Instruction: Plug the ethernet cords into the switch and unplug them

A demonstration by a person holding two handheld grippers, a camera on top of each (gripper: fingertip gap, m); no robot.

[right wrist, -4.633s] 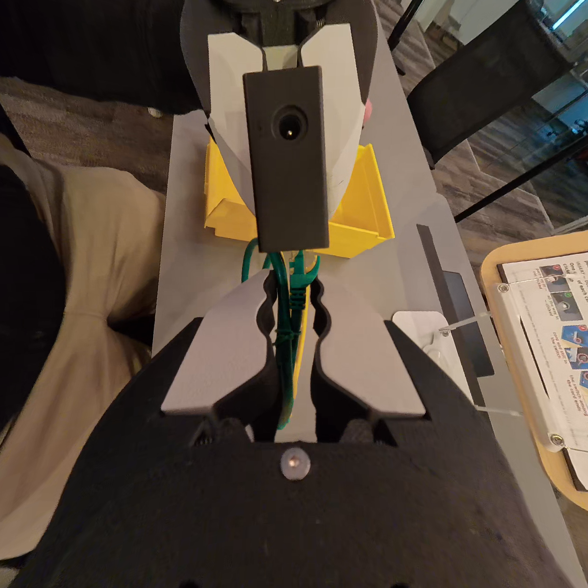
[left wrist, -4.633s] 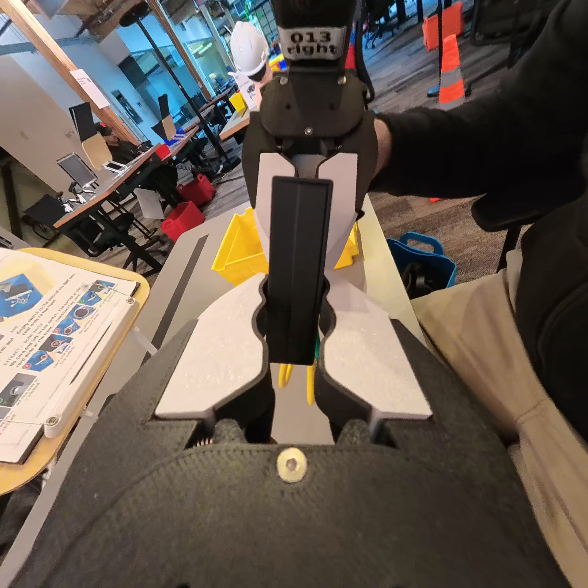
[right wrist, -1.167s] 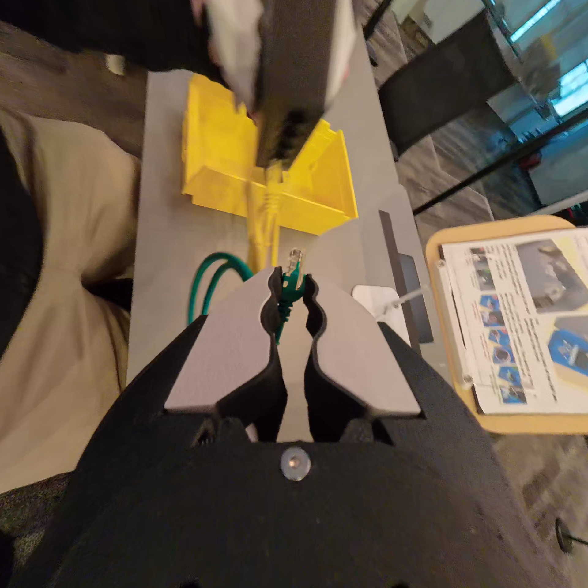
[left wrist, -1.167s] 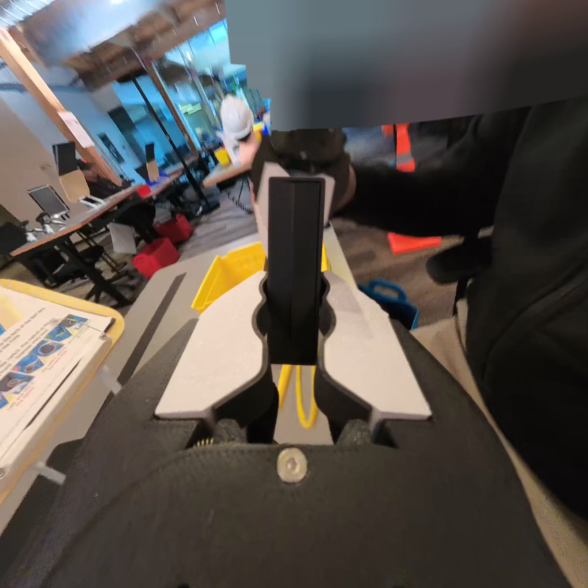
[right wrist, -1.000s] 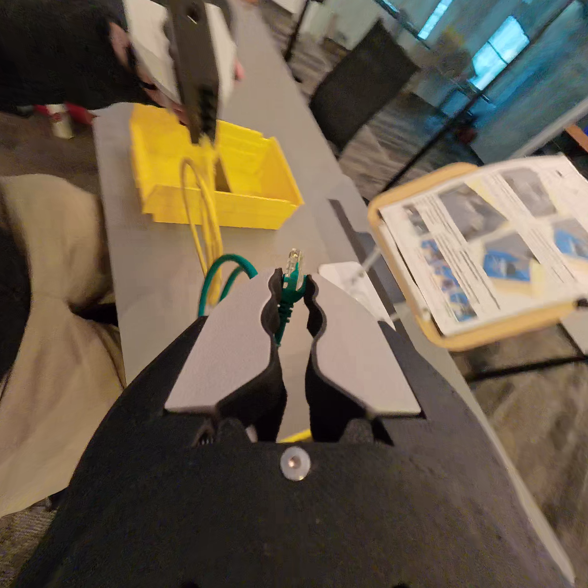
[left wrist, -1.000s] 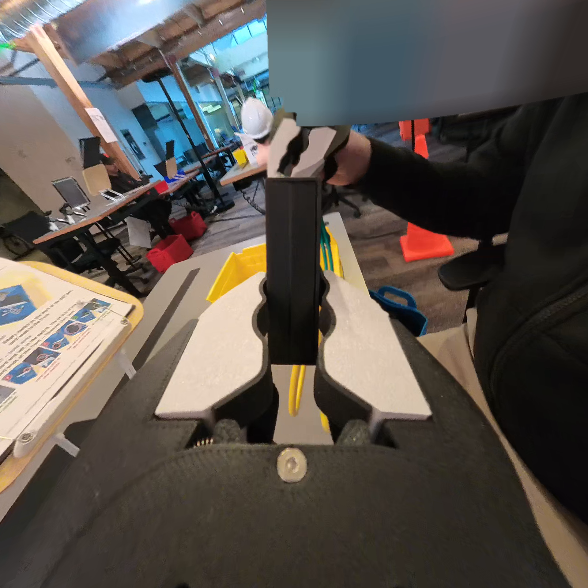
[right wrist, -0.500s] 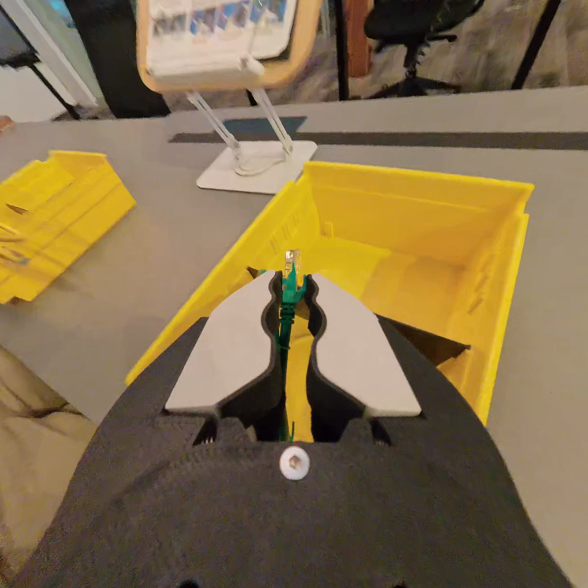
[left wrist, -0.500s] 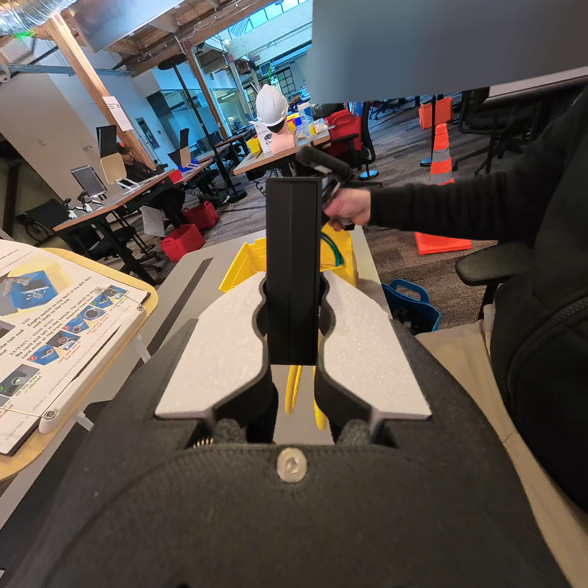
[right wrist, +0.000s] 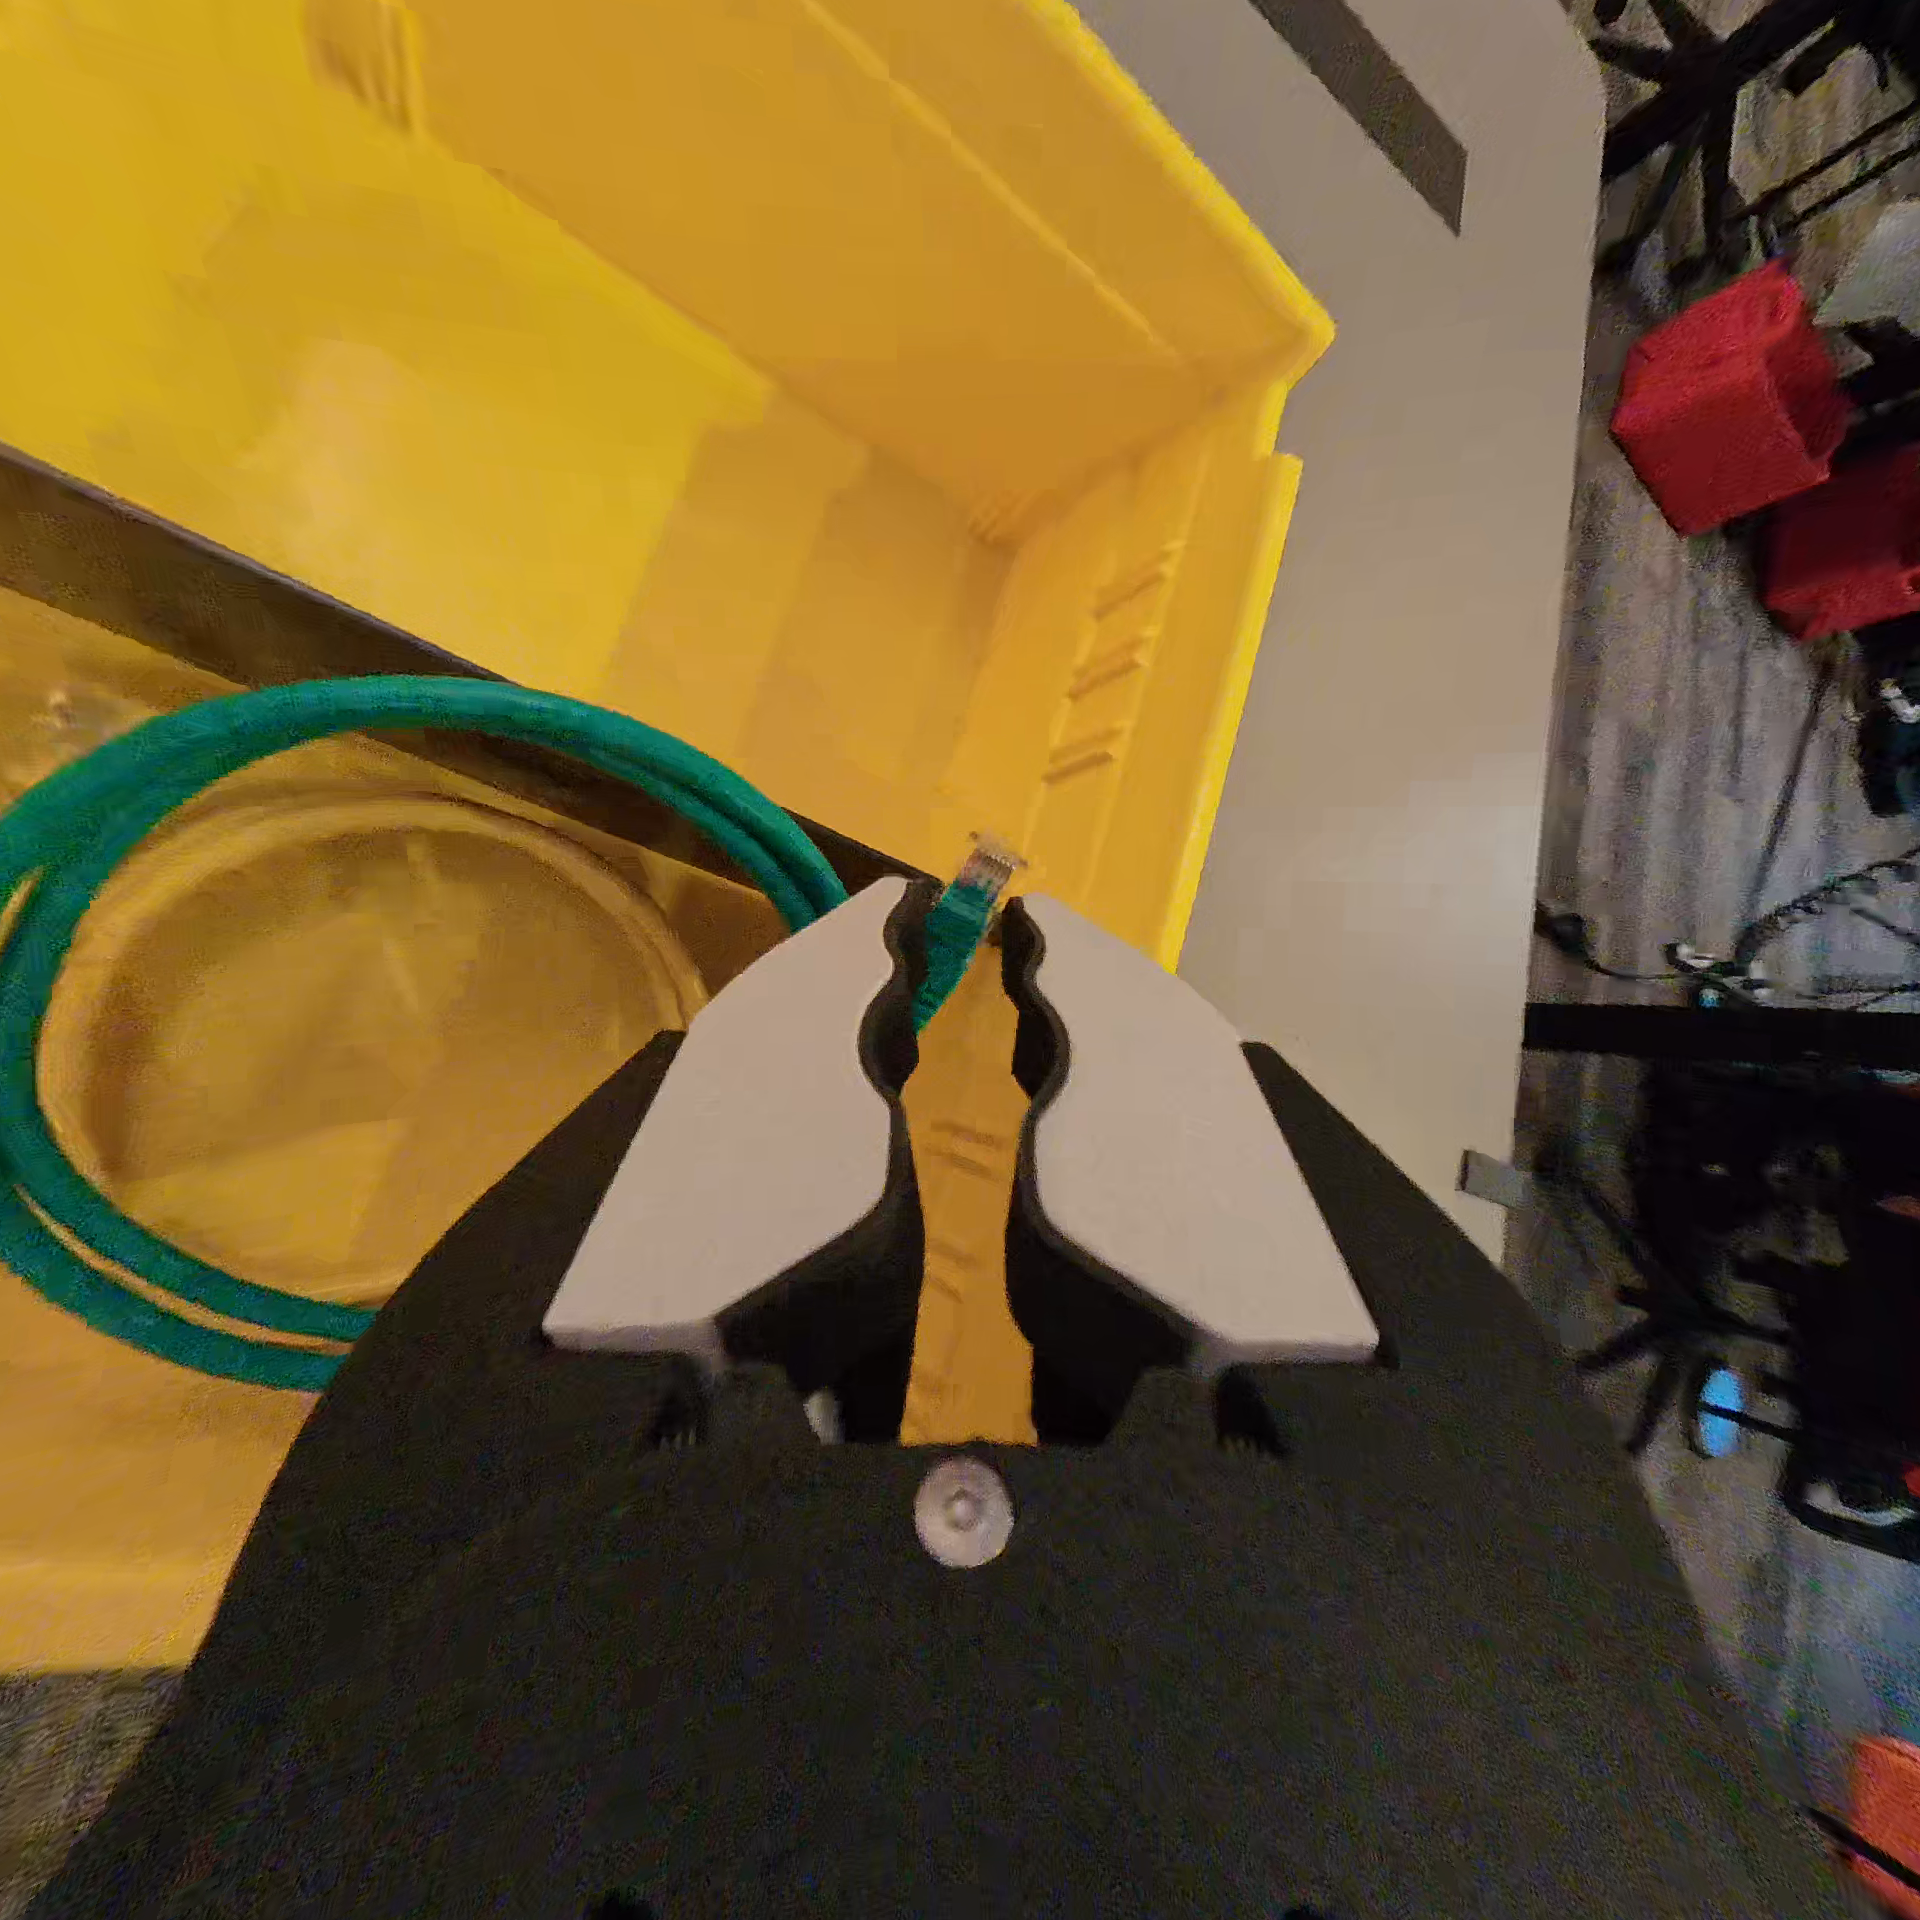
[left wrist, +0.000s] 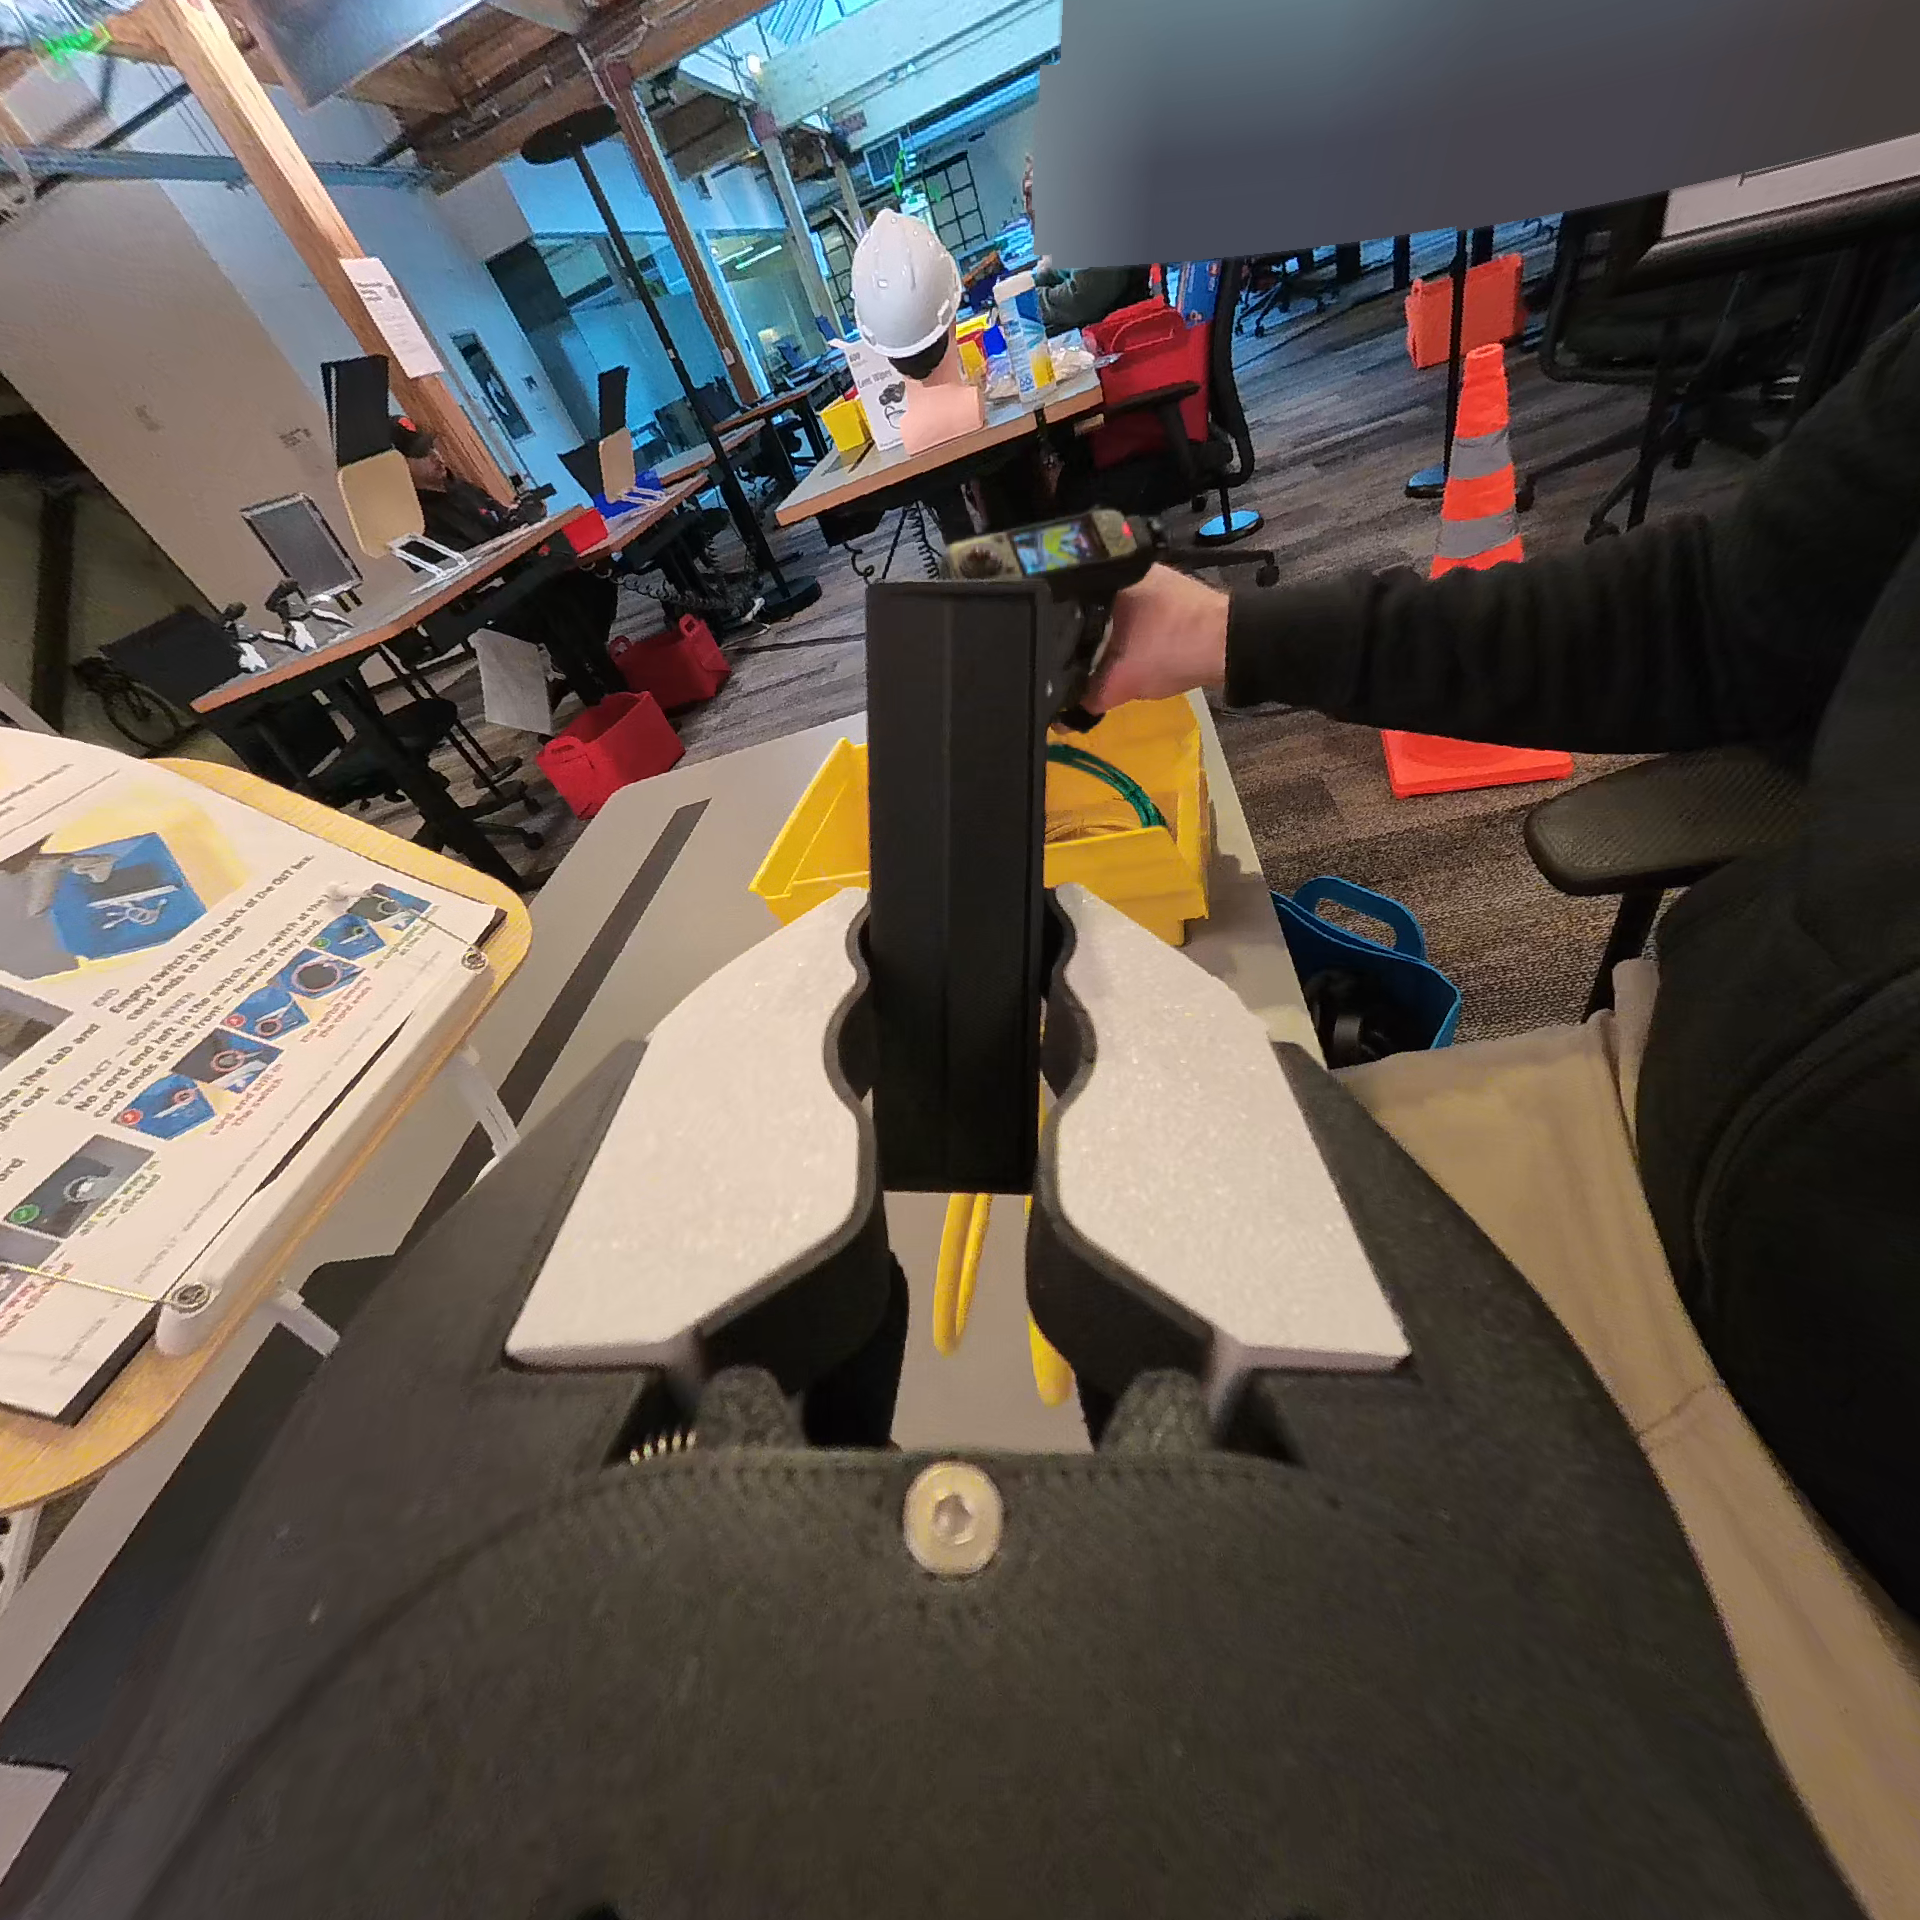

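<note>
My left gripper (left wrist: 954,935) is shut on the black switch (left wrist: 951,883) and holds it upright above the grey table (left wrist: 665,883). A yellow cord (left wrist: 961,1278) hangs below the switch. My right gripper (right wrist: 958,904) is low inside the yellow bin (right wrist: 935,260), shut on the plug end of the green ethernet cord (right wrist: 416,707). The plug sits tilted between the fingertips, and the cord coils into the bin on the left. In the left wrist view the right gripper (left wrist: 1070,582) is over the far yellow bin (left wrist: 1132,842), behind the switch.
An instruction sheet on a wooden stand (left wrist: 208,1039) is at the table's left. A blue bag (left wrist: 1361,966) stands on the floor to the right. A person's sleeve (left wrist: 1507,623) reaches across. Red bins (right wrist: 1714,405) sit on the floor beyond the table edge. My hands' fingertips stand some 50 centimeters from each other.
My right gripper pulled the green cord away from the switch, swung it over to the yellow bin and lowered it inside. My left gripper keeps holding the switch with the yellow cord hanging.
</note>
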